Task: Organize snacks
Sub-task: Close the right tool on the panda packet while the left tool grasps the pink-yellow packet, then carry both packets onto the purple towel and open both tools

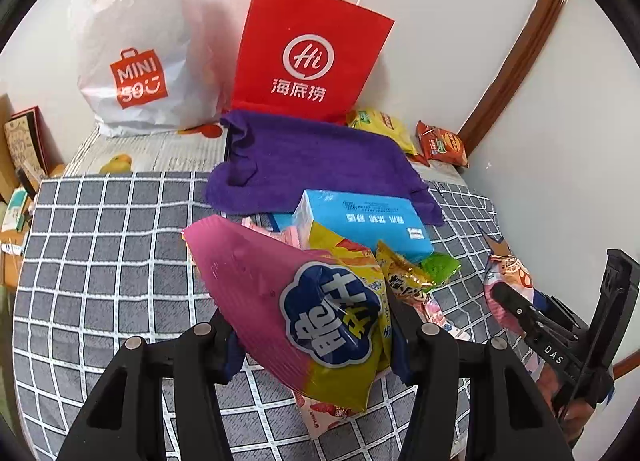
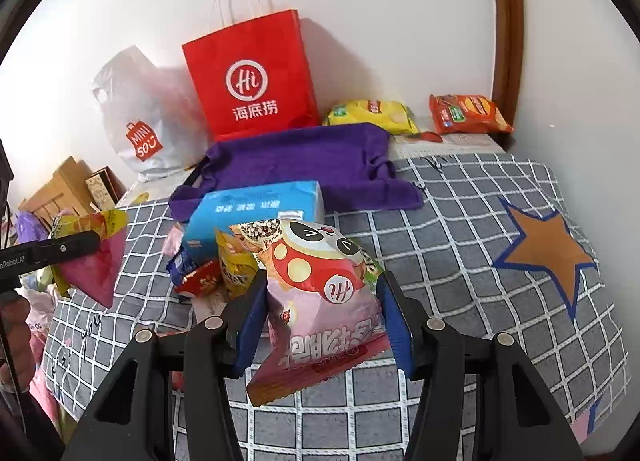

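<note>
Your left hand-held gripper (image 1: 316, 335) clamps the pink-yellow snack bag (image 1: 296, 309), long axis running upper-left; your right hand-held gripper (image 2: 322, 317) grips the pink panda bag (image 2: 320, 301), standing roughly upright.

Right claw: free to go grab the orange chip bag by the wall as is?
Probably not. The right claw is already shut on a pink snack bag; the orange chip bag lies far back, past the purple towel.

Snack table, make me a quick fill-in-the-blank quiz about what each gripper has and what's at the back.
1. The left gripper is shut on a pink and ____ snack bag.
2. The right gripper grips the snack bag printed with a ____ face.
3. The red paper bag stands behind a ____ cloth.
Answers: yellow; panda; purple
</note>
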